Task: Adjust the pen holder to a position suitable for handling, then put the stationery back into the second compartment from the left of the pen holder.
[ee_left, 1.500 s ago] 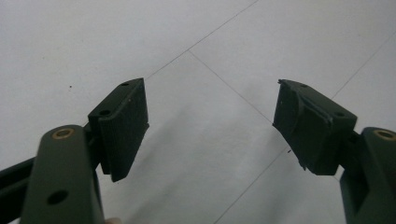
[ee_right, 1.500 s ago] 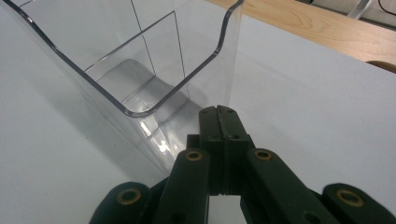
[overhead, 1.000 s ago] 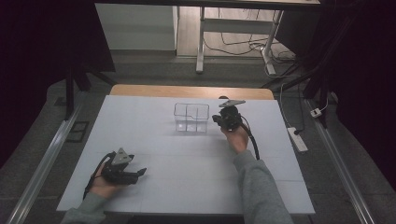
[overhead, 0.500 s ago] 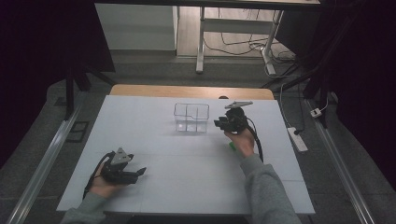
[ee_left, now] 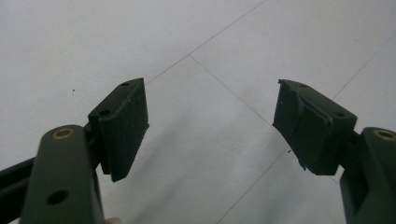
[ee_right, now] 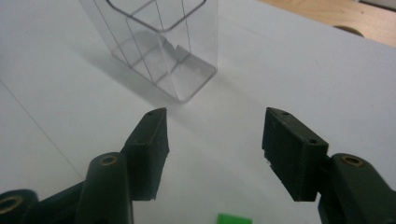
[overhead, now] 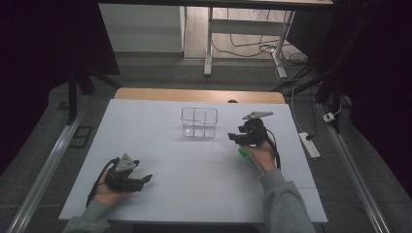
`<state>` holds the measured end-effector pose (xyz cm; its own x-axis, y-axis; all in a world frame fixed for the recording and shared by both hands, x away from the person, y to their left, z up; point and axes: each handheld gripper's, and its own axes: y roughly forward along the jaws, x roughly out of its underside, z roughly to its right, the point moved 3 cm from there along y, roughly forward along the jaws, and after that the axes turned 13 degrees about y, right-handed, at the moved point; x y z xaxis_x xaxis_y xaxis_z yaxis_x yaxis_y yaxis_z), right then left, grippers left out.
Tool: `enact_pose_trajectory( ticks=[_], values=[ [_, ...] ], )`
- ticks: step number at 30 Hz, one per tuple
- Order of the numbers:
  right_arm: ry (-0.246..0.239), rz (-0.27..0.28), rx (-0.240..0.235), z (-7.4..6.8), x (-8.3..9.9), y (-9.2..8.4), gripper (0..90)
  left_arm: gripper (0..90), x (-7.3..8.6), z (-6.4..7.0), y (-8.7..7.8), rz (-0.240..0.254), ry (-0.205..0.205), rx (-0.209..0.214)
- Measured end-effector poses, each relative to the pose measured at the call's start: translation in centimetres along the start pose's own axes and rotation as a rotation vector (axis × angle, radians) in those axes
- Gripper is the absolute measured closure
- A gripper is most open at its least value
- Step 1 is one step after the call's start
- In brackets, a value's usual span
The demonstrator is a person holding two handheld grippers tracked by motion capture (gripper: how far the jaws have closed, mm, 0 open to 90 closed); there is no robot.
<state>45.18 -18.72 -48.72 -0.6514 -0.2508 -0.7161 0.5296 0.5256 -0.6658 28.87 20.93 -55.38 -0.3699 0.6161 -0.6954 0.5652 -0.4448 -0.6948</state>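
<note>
Left tool (overhead: 145,178): nearest the viewer, at the bench's near left, resting in the person's left hand (overhead: 108,190); its jaws stand apart with bare white surface between them, as the left gripper view confirms, and it sits where it sat a second ago.

Right tool (overhead: 232,138): farther in, at the right of the bench's middle, held in the right hand (overhead: 265,154); its jaws have just been opening and now stand well apart with nothing between them.

What has changed: a second ago the right tool was right at the container's right side; it now sits apart from it, drawn back toward the person.

Green item (overhead: 248,160): a small bright green thing lies under the right hand and wrist, its kind too hidden to tell; a green edge (ee_right: 235,219) also shows just below the jaws in the right gripper view.

Clear container (overhead: 199,122): a transparent plastic box with inner dividers, upright past the bench's middle, just left of the right tool and untouched; it looks empty.

Meaning: judging by the open jaws and the retreat, the container has been let go and set in place; the green item near the right hand seems the likely next thing to pick up.

Bench (overhead: 160,145): white top, wooden strip at the far edge.
</note>
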Motion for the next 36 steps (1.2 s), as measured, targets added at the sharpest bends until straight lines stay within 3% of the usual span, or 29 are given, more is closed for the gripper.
enact_pose_trajectory(
  ticks=[16,25,36],
  values=[
    [-0.059,-0.045,0.019,-0.4,2.1,-2.7,35.6,26.3,-0.1,0.0,0.0,0.004,-0.001,-0.005],
    [-0.052,-0.103,0.025,0.0,3.1,-2.6,35.2,26.3,-0.2,0.0,-0.1,0.008,0.006,-0.001],
    [-0.08,-0.173,0.053,0.0,3.2,-2.1,35.0,26.3,-0.2,0.1,-0.1,0.013,0.008,-0.005]
  ],
)
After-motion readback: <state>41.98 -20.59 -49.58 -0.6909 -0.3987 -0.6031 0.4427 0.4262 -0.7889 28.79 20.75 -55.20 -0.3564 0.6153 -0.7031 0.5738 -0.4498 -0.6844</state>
